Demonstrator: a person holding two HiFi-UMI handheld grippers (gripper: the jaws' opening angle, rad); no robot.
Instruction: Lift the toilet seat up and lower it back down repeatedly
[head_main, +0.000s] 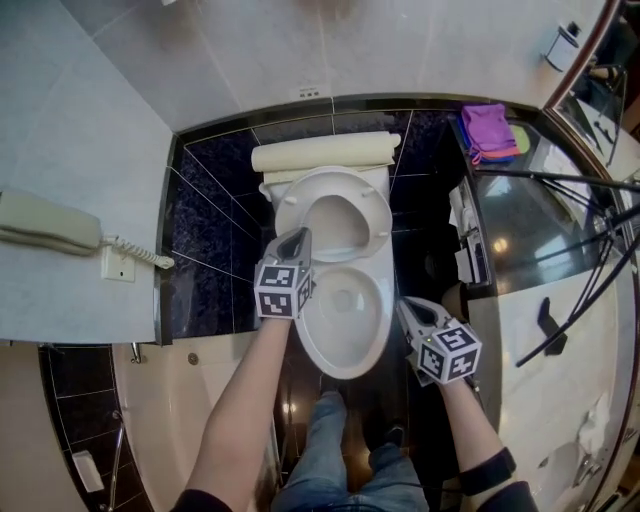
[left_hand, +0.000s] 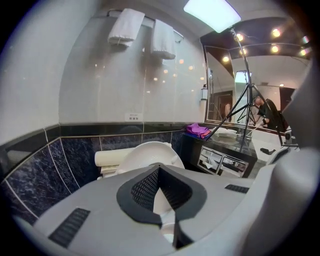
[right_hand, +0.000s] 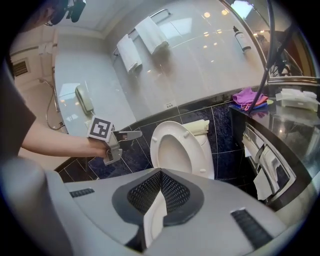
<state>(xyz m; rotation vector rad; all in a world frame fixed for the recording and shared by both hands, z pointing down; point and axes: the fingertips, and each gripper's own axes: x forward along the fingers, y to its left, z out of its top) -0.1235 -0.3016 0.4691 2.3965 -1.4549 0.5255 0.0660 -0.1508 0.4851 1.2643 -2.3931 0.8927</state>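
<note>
Two grippers flank the toilet, one in each hand. The seat (head_main: 378, 215) stands raised, its ring leaning back toward the tank (head_main: 322, 153). The bowl (head_main: 312, 335) below it lies uncovered.

Left gripper (head_main: 296, 238): jaws closed tip to tip, nothing between them. In the head view its tip overlaps the seat's left edge. The right gripper view shows the tip just beside that edge, with a narrow gap and no contact.

Right gripper (head_main: 408, 308): jaws closed tip to tip, nothing between them. It hangs at the right of the bowl, near the rim and well apart from the seat. It points toward the back wall and somewhat downward.

Surroundings: a phone (head_main: 45, 228) hangs on the pale wall at the left. A purple cloth (head_main: 485, 130) lies at the back of the dark counter (head_main: 520, 230) on the right. Two white towels (left_hand: 125, 25) hang folded on a rail high above the toilet.
</note>
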